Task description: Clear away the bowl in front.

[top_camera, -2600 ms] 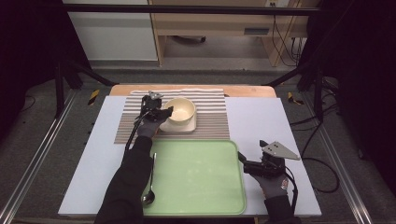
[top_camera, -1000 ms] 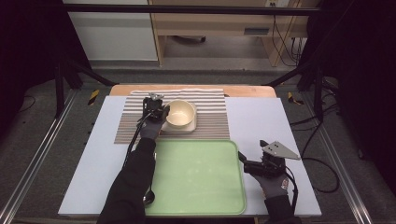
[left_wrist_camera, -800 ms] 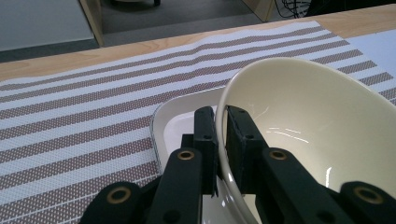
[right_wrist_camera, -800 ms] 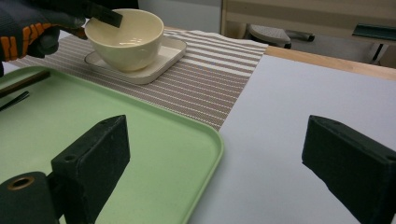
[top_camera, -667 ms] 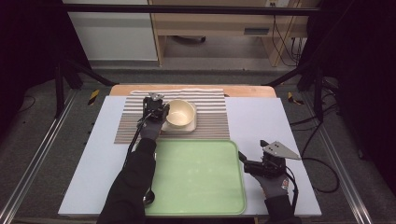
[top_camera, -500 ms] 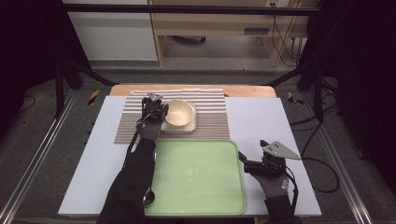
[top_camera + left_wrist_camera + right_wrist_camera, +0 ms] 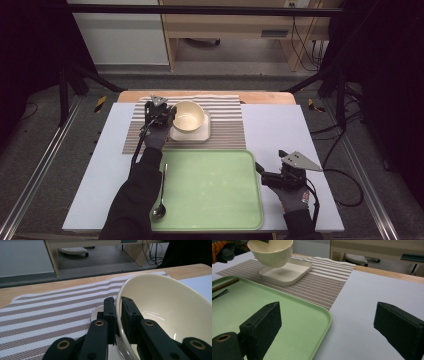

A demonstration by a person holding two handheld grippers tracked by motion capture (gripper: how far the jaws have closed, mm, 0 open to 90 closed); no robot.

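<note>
The person's sleeve is covering part of the spoon (image 7: pixel 160 197) lying on the green tray (image 7: pixel 215 220), and the tray's left corner is hidden too. One cream bowl (image 7: pixel 188 116) is hanging tilted above one square plate (image 7: pixel 287 272) on the striped mat (image 7: pixel 225 132), its rim clamped between the left gripper's (image 7: pixel 118 312) jaws. The right gripper (image 7: pixel 327 327) is resting beside the tray, jaws standing wide apart around nothing.

Bowl (image 7: pixel 188 115) cream, glossy; square plate (image 7: pixel 190 133) under it off-white; placemat (image 7: pixel 225 125) brown-and-white stripes. Tray (image 7: pixel 210 187) pale green; table top (image 7: pixel 280 130) light grey-blue, far edge wood-tone; grippers' jaws black; gloves grey.
</note>
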